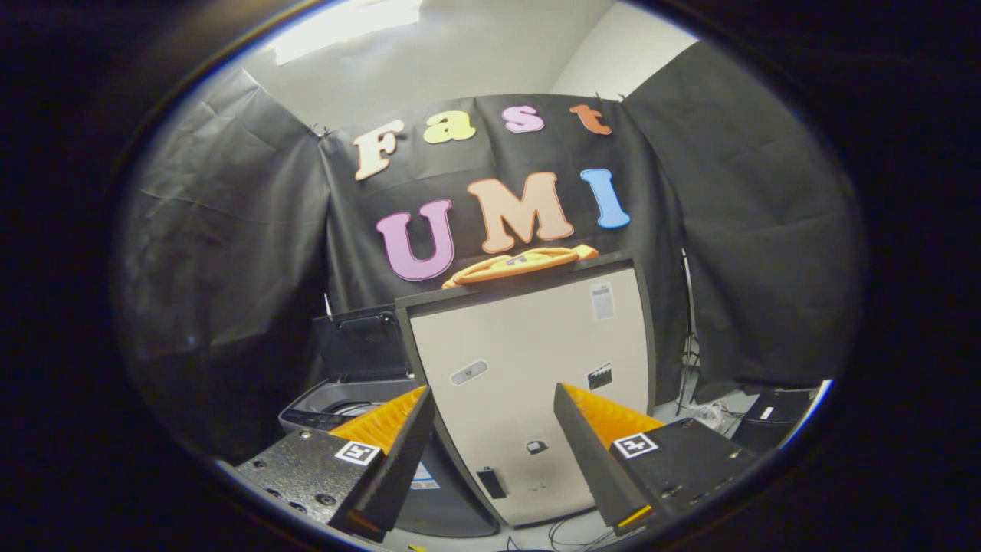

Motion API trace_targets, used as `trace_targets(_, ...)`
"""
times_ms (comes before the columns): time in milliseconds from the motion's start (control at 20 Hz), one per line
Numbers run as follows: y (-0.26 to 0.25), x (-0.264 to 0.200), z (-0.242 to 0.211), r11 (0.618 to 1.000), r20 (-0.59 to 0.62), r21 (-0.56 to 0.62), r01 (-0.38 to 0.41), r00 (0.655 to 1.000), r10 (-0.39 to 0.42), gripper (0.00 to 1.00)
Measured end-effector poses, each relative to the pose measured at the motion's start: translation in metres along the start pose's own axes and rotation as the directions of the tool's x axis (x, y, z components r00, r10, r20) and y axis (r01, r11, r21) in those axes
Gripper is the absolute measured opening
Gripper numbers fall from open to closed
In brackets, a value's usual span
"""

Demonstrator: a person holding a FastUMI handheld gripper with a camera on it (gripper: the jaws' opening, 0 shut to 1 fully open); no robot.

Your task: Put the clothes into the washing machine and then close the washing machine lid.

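Landmark: the tall beige cabinet (529,383) with dark edging stands at the middle, straight ahead of the gripper; every place below is told from it.
Washing machine: the washing machine (337,410) sits low to the left of the cabinet, close against its left edge, with its control panel facing the gripper.
Lid: the washing machine lid (360,345) stands raised and open, upright behind the tub and just beside the cabinet's upper left edge.
Clothes: an orange garment (517,264) lies flat along the cabinet's top edge, stretched across most of its width, well above the machine's opening.
Jaws: the gripper (494,425) has its jaws released and wide apart, holding nothing; the cabinet's front face shows in the gap between them.
Pose: the gripper points at the cabinet's lower front, tilted slightly upward, with the left finger overlapping the machine's rim and the right finger in front of the cabinet's lower right corner.
Open room: a clear gap lies between the fingers and the cabinet front, and free space rises above the open tub.
Right side: a dark box (774,418) and loose cables (709,414) rest on the floor to the right of the cabinet.
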State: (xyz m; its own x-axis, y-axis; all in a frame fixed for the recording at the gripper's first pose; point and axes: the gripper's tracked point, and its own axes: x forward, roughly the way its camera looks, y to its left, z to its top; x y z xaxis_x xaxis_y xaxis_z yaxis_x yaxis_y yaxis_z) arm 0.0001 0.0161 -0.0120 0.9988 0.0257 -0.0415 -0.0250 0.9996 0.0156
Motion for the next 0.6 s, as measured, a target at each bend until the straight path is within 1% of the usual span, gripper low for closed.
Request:
trace_targets(150, 0.007, 0.0, 0.003, 1.0, -0.016, -0.021, -0.019, 1.0, 0.018, 0.95)
trace_targets(300, 0.006, 0.002, 0.016, 0.999, -0.002, -0.038, -0.004, 1.0, 0.004, 0.95)
trace_targets(350, 0.006, 0.005, 0.022, 1.0, 0.0, -0.025, 0.001, 1.0, -0.001, 0.95)
trace_targets(450, 0.011, 0.014, 0.035, 1.0, -0.003, -0.006, -0.014, 1.0, 0.014, 0.95)
trace_targets(600, 0.005, 0.031, 0.063, 0.999, -0.014, -0.035, 0.007, 1.0, -0.007, 0.95)
